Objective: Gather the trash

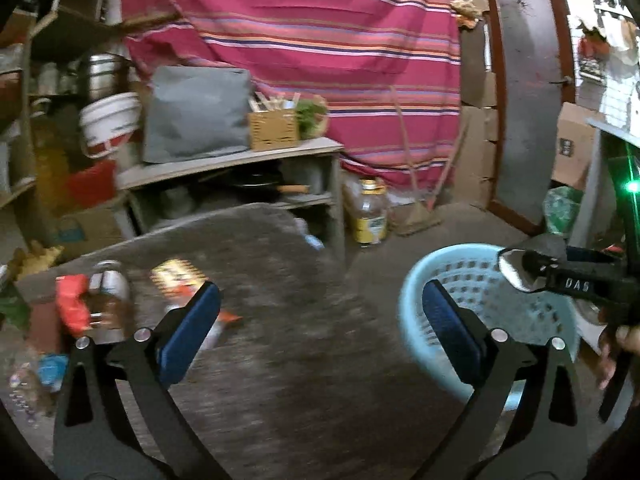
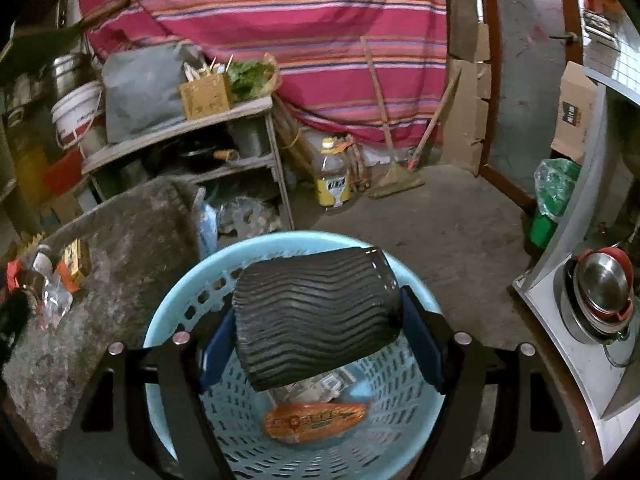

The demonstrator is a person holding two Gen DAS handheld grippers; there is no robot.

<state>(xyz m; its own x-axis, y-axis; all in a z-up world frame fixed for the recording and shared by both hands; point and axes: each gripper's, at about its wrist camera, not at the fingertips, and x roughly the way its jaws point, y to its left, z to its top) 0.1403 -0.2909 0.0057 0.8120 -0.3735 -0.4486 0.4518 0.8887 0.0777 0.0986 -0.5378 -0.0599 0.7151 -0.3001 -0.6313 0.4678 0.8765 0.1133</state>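
Clamped between the right gripper's (image 2: 320, 328) blue pads, a black ribbed plastic cup (image 2: 316, 316) hangs over the pale blue perforated plastic basket (image 2: 168, 312), hiding part of an orange wrapper (image 2: 316, 420) inside, while the left gripper (image 1: 320, 320) gapes empty beside blurred wrappers (image 1: 72, 304) on the grey stone slab (image 1: 260, 272).

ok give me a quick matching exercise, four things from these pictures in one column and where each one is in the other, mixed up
Things:
1. black ribbed cup
2. orange wrapper
3. oil bottle
4. wooden box

Places:
A. on the floor by the striped cloth
B. on top of the shelf unit
C. between the right gripper fingers, above the blue basket
D. at the bottom of the blue basket

Pairs: 1-C, 2-D, 3-A, 4-B
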